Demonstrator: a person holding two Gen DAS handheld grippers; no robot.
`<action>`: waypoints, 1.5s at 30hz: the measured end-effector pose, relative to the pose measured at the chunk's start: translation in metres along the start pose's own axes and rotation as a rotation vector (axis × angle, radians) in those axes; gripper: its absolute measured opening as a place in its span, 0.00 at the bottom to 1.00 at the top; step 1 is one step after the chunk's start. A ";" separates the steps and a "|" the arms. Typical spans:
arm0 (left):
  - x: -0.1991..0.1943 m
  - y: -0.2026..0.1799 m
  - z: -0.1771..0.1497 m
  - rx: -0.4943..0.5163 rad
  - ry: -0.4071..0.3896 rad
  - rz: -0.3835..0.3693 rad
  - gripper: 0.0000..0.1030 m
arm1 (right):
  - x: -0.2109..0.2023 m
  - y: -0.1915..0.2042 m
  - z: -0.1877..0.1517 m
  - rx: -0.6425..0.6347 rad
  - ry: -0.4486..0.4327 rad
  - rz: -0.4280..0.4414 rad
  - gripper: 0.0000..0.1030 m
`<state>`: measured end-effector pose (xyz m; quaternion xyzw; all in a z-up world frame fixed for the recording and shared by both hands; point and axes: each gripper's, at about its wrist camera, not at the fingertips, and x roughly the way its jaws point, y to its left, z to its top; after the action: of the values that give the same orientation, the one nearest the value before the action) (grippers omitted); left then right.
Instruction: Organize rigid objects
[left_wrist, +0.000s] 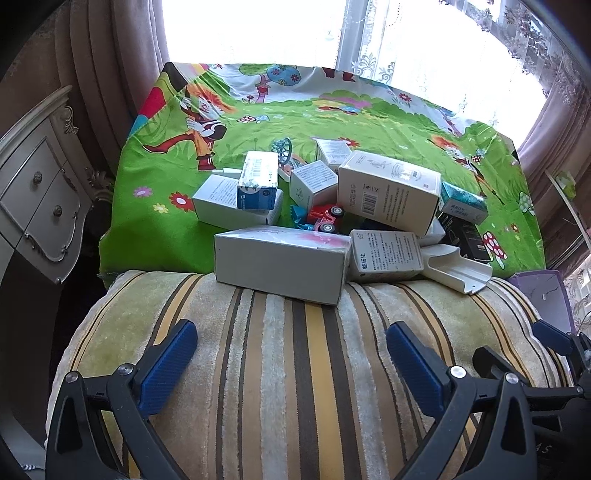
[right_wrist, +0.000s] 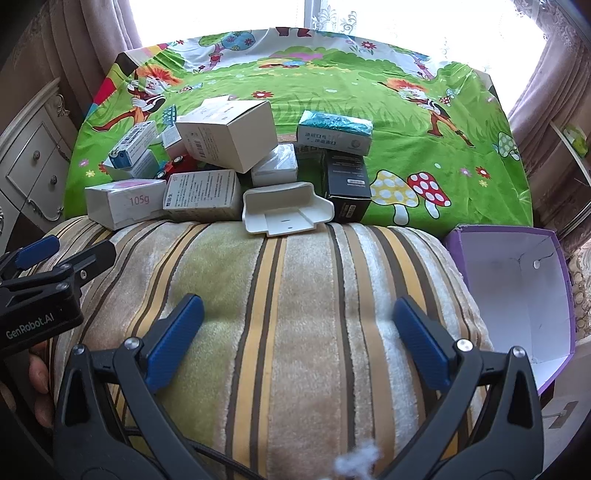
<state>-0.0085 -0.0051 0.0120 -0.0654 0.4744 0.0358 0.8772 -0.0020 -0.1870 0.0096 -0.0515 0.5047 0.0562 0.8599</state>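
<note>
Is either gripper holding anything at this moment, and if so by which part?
Nothing is held. The left gripper and right gripper are both open over the striped cushion, short of the pile of boxes.

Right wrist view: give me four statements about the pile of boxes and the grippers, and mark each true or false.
1. The purple box is open and holds nothing visible. True.
2. The right gripper grips a box. False: its jaws stand open over the striped cushion.
3. The black box sits under the teal-topped box. True.
4. The white plastic holder lies inside the purple box. False: it lies at the cushion's far edge.
</note>
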 end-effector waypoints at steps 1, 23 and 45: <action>-0.003 0.000 0.000 -0.001 -0.013 0.001 1.00 | 0.000 0.000 0.000 0.001 0.001 0.001 1.00; 0.009 0.026 0.071 -0.015 -0.041 -0.048 0.98 | -0.014 -0.025 0.034 0.004 0.034 0.157 1.00; 0.079 0.032 0.110 0.045 0.102 0.056 0.69 | 0.045 -0.061 0.125 -0.004 0.018 0.112 1.00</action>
<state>0.1216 0.0433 0.0027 -0.0341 0.5210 0.0463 0.8516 0.1366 -0.2269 0.0323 -0.0252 0.5145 0.1049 0.8507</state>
